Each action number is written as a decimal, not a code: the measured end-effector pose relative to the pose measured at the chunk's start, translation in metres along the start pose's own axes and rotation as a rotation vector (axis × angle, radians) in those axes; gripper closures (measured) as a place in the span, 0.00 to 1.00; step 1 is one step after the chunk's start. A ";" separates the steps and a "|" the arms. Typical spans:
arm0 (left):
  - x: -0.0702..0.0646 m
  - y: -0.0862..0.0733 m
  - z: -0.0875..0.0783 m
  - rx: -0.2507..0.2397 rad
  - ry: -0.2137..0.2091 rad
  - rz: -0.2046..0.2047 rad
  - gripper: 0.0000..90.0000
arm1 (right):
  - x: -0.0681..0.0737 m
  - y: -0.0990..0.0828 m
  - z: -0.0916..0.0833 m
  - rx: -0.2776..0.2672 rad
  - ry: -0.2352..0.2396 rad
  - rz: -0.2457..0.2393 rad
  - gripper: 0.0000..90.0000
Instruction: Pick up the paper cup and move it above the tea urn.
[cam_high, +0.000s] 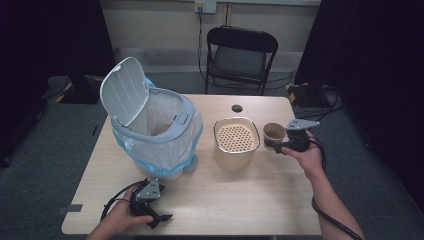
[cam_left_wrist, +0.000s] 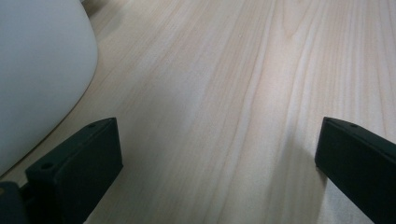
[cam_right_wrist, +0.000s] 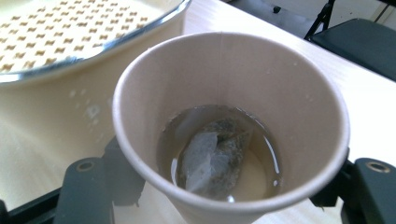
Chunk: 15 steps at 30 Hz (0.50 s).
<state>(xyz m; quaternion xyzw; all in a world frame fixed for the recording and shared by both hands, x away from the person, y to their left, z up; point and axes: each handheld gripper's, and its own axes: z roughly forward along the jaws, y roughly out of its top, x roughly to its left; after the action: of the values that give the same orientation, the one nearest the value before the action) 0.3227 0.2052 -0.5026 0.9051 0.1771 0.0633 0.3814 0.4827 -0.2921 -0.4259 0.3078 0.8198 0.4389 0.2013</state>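
The right gripper (cam_high: 280, 146) holds a paper cup (cam_high: 274, 134) between its jaws, just beside the beige strainer bin (cam_high: 236, 143) on the wooden table (cam_high: 240, 200). The right gripper view looks into the cup: a tea bag (cam_right_wrist: 215, 156) lies in a little liquid. The left gripper (cam_high: 159, 218) rests low near the table's front edge with jaws wide apart and empty, close to the white trash can (cam_high: 155, 132) with its lid up.

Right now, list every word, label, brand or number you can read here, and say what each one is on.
None can be read.
The paper cup, the bin and its lid, and the strainer pot show no print.
The wall socket is too small and blurred to tell any marking.
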 end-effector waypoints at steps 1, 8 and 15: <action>0.000 0.000 0.000 0.000 0.000 0.000 0.00 | 0.000 0.000 0.000 0.000 0.000 0.000 0.33; 0.000 0.000 0.000 0.000 0.000 0.000 0.00 | -0.008 0.015 0.003 0.004 -0.005 -0.024 0.33; 0.000 0.000 0.000 -0.001 0.000 -0.001 0.00 | -0.013 0.023 0.008 0.019 -0.004 -0.043 0.33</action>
<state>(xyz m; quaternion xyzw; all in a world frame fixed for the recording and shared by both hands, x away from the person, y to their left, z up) 0.3227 0.2052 -0.5026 0.9049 0.1773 0.0633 0.3817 0.5048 -0.2866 -0.4098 0.2929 0.8300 0.4259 0.2096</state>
